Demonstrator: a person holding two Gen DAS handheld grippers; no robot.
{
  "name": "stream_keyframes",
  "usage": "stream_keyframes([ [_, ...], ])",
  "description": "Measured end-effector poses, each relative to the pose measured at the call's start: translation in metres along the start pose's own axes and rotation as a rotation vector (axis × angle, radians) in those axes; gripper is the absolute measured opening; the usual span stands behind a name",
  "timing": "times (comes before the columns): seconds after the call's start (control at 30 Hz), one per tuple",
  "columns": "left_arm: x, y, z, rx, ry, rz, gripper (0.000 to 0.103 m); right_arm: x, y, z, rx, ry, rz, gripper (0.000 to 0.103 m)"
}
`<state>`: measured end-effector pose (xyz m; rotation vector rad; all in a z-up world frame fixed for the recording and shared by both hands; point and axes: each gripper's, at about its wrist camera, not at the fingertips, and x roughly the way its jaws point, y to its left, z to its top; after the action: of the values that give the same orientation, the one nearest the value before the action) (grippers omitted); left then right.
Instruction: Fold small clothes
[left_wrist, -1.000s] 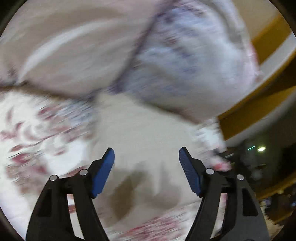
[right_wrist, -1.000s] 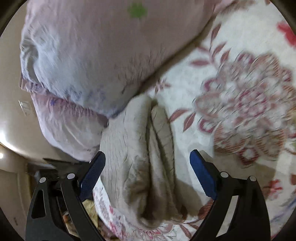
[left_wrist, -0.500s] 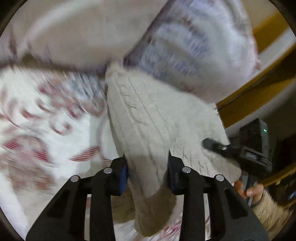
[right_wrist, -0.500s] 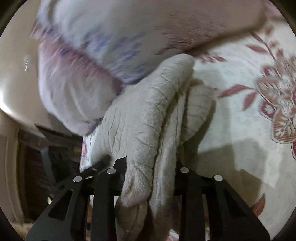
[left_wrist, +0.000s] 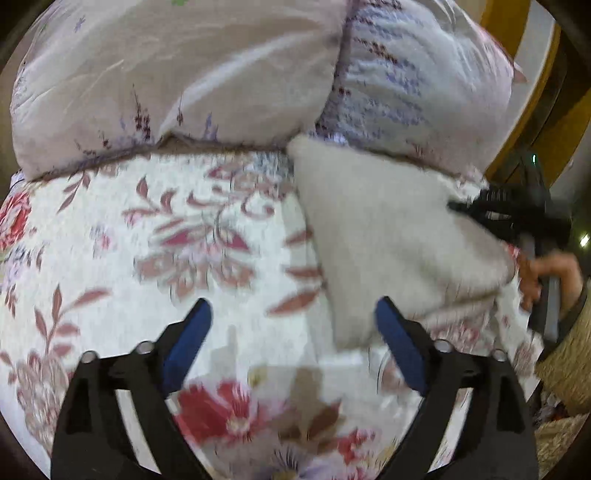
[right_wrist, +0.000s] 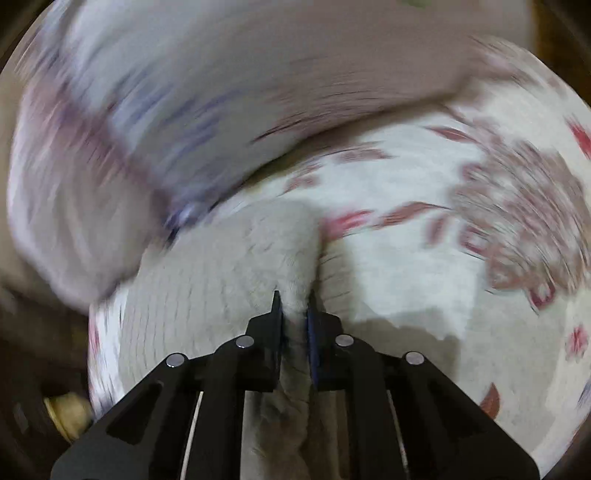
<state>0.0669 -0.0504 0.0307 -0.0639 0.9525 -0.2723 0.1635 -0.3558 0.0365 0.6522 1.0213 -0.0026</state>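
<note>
A folded beige knit garment (left_wrist: 388, 236) lies on the floral bedsheet (left_wrist: 184, 258), its far corner against the pillows. My left gripper (left_wrist: 291, 332) is open and empty, just left of the garment's near edge. My right gripper (right_wrist: 294, 314) is shut on a fold of the beige garment (right_wrist: 221, 295), which bunches up between its pads. In the left wrist view the right gripper (left_wrist: 509, 214) shows at the garment's right edge, with the person's hand behind it. Both views are motion-blurred.
Two lilac floral pillows (left_wrist: 177, 85) (left_wrist: 417, 81) lie across the far side of the bed, also in the right wrist view (right_wrist: 184, 110). A wooden bed frame (left_wrist: 532, 74) runs at the right. The bed's edge drops off at the right.
My left gripper has let go of the garment, opened and pulled back to the left. My right gripper stays shut on the garment and has swung with it.
</note>
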Motion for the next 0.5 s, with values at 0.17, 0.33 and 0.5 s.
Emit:
stream_keyframes([
  [0.17, 0.004, -0.011, -0.029, 0.023, 0.054, 0.046, 0.101, -0.049, 0.012, -0.031, -0.12, -0.076, -0.078, 0.056],
  [0.33, 0.023, -0.023, -0.036, 0.041, 0.119, 0.052, 0.101, -0.091, 0.014, -0.1, -0.313, -0.111, -0.171, 0.095],
  [0.5, 0.037, -0.032, -0.04, 0.053, 0.157, 0.14, 0.101, -0.051, 0.022, -0.15, -0.43, 0.008, -0.311, 0.096],
])
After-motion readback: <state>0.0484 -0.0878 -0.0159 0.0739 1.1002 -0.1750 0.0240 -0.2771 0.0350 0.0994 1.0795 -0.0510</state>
